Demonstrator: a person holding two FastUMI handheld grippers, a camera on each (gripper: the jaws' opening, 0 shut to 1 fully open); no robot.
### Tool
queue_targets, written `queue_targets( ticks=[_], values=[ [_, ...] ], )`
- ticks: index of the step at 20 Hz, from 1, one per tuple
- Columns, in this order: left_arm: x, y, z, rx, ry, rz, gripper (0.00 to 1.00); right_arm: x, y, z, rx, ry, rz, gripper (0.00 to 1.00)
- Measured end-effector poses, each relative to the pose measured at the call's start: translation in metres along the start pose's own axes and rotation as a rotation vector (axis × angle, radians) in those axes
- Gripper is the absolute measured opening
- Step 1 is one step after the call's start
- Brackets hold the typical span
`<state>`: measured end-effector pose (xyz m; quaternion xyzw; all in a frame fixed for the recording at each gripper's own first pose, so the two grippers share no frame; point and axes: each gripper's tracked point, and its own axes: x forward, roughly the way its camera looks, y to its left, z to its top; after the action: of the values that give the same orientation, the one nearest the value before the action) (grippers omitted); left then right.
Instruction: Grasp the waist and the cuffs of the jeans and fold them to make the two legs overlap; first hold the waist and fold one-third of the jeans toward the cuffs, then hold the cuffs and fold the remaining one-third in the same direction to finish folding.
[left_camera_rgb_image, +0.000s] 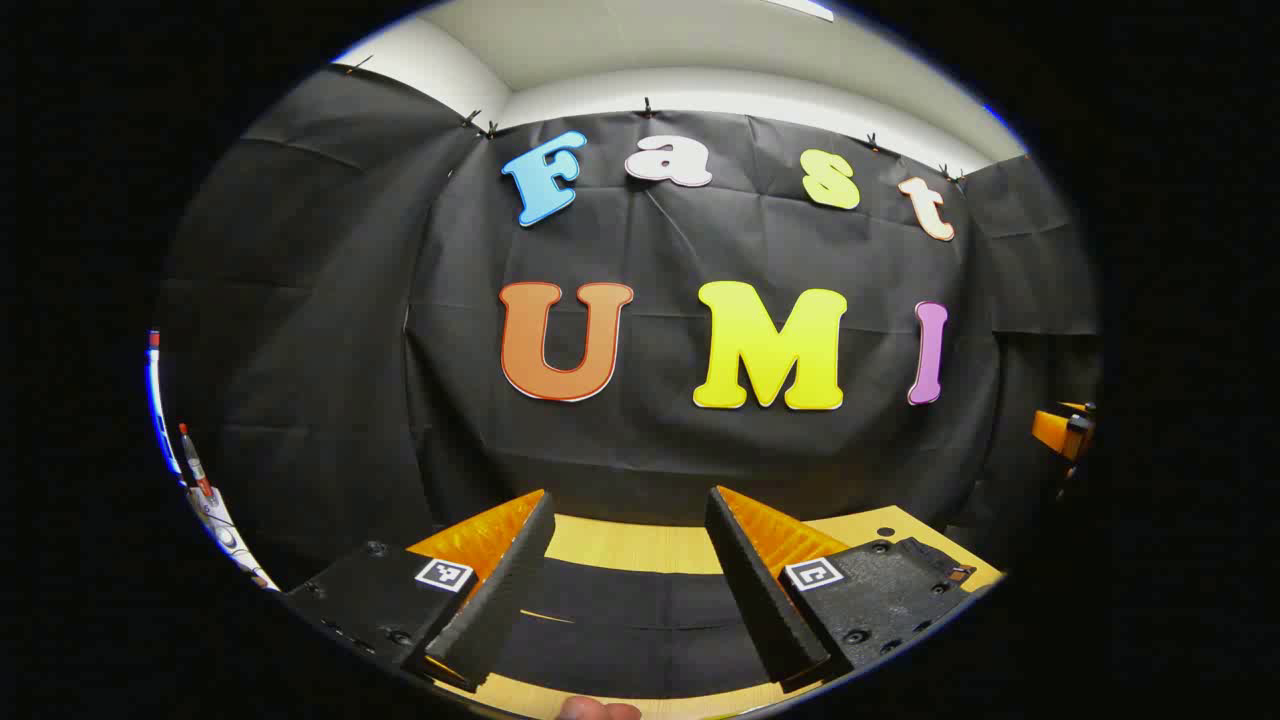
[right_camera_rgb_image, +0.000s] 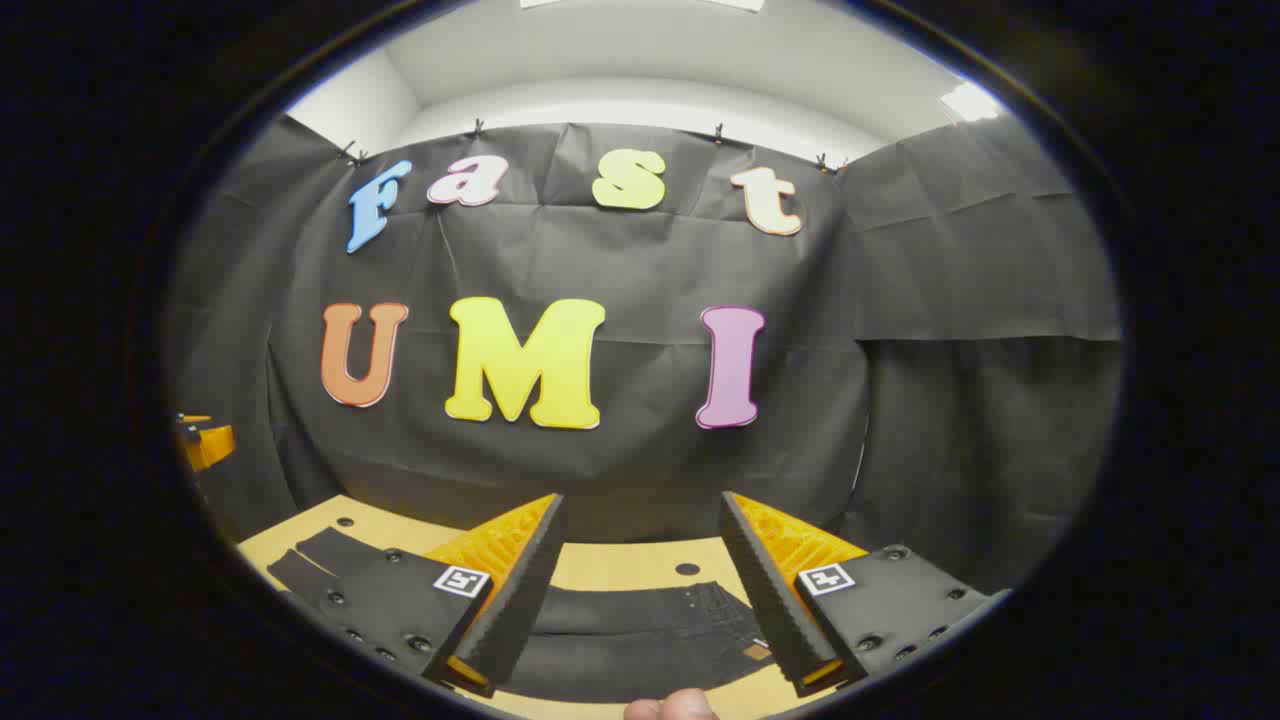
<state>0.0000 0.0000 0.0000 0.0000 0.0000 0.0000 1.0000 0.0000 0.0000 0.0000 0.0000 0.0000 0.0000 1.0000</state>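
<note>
Dark jeans (right_camera_rgb_image: 640, 625) lie flat on the light wooden table (right_camera_rgb_image: 620, 565). In the right gripper view the waist end with a small leather patch (right_camera_rgb_image: 757, 651) lies between my fingers, and the cuffs (right_camera_rgb_image: 310, 560) reach toward the left. The right gripper (right_camera_rgb_image: 640, 520) hovers open above the waist, holding nothing. In the left gripper view the jeans' legs (left_camera_rgb_image: 630, 610) stretch across the table below the left gripper (left_camera_rgb_image: 630, 515), which is open and apart from the cloth. The other gripper (left_camera_rgb_image: 1065, 430) shows at the far right edge of the left gripper view.
The table's far edge (left_camera_rgb_image: 640, 525) meets the black cloth wall (left_camera_rgb_image: 640, 440). Small round holes (right_camera_rgb_image: 687, 569) mark the tabletop. A fingertip (right_camera_rgb_image: 680, 705) shows at the bottom edge. Some printed items (left_camera_rgb_image: 205, 490) hang at the far left.
</note>
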Motion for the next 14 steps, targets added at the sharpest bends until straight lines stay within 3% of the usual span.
queue_targets(
  ticks=[8,14],
  values=[
    [0.019,0.016,0.008,0.017,-0.017,0.019,0.97,0.004,-0.017,0.004,-0.030,0.005,-0.011,0.94],
    [0.023,0.043,0.005,0.007,-0.013,0.122,0.97,0.022,-0.066,-0.002,-0.075,0.010,-0.029,0.93]
  ],
)
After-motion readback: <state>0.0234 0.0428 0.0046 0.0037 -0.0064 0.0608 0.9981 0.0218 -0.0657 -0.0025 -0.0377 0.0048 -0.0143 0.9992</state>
